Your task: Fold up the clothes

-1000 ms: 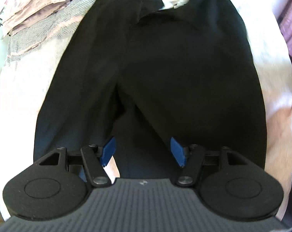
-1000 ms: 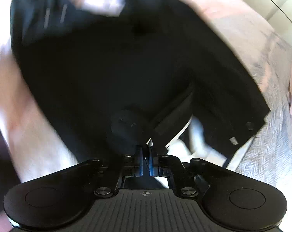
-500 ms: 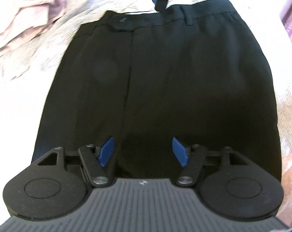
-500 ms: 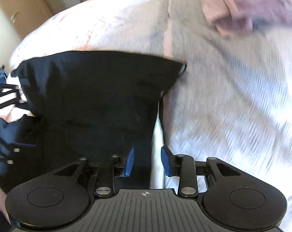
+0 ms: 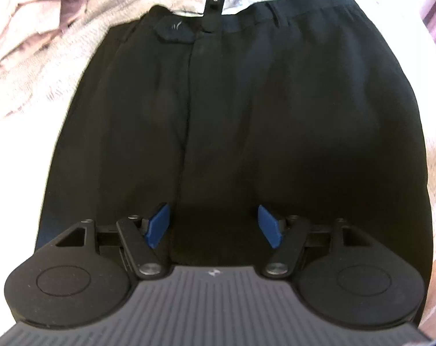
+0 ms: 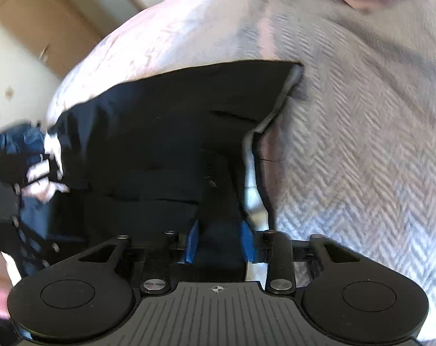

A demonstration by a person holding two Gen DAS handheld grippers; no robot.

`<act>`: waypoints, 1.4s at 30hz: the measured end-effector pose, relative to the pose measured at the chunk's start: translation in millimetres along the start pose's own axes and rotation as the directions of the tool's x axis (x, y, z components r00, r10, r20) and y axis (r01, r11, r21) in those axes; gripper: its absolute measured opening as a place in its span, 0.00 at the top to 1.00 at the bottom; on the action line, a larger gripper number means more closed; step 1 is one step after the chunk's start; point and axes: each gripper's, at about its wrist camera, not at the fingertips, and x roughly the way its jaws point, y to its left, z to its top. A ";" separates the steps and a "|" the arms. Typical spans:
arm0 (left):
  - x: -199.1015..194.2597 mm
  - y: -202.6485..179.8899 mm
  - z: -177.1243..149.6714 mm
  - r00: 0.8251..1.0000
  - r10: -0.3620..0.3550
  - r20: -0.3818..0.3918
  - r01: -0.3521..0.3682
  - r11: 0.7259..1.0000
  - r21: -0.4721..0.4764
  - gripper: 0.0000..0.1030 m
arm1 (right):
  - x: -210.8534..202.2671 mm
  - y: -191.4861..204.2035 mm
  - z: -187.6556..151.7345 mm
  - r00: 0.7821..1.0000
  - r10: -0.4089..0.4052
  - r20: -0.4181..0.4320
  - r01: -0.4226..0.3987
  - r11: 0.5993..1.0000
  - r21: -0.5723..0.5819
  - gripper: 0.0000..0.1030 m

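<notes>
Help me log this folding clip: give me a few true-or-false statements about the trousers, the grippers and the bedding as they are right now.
1. The black trousers lie spread on a pale herringbone bedspread. True.
2. The left gripper is clamped shut on the fabric. False: its blue pads stand wide apart, over the trousers.
3. The right gripper is at the waistband end. True.
4. The right gripper's jaws are fully closed. False: a gap shows between the pads.
5. Crumpled pinkish clothing lies beyond the trousers. True.
</notes>
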 end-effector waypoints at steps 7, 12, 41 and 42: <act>11.8 73.4 26.5 0.995 0.006 0.098 0.009 0.989 -0.146 0.37 | -32.7 -1.2 16.0 0.997 -0.051 0.062 0.051 0.999 -0.003 1.00; 35.4 155.0 57.2 0.989 -0.018 0.148 0.044 0.984 -0.173 0.37 | -36.4 -9.0 24.3 0.995 -0.006 0.102 -0.001 0.997 0.073 1.00; 117.8 257.7 112.4 0.985 -0.094 0.146 0.106 0.992 -0.073 0.93 | -11.8 -33.3 -4.6 0.980 -0.080 0.185 0.038 0.974 0.223 0.41; 117.1 257.0 112.3 0.987 -0.078 0.144 0.091 0.993 -0.082 0.93 | -16.6 -31.7 -8.9 0.978 -0.101 0.183 0.057 0.971 0.230 0.41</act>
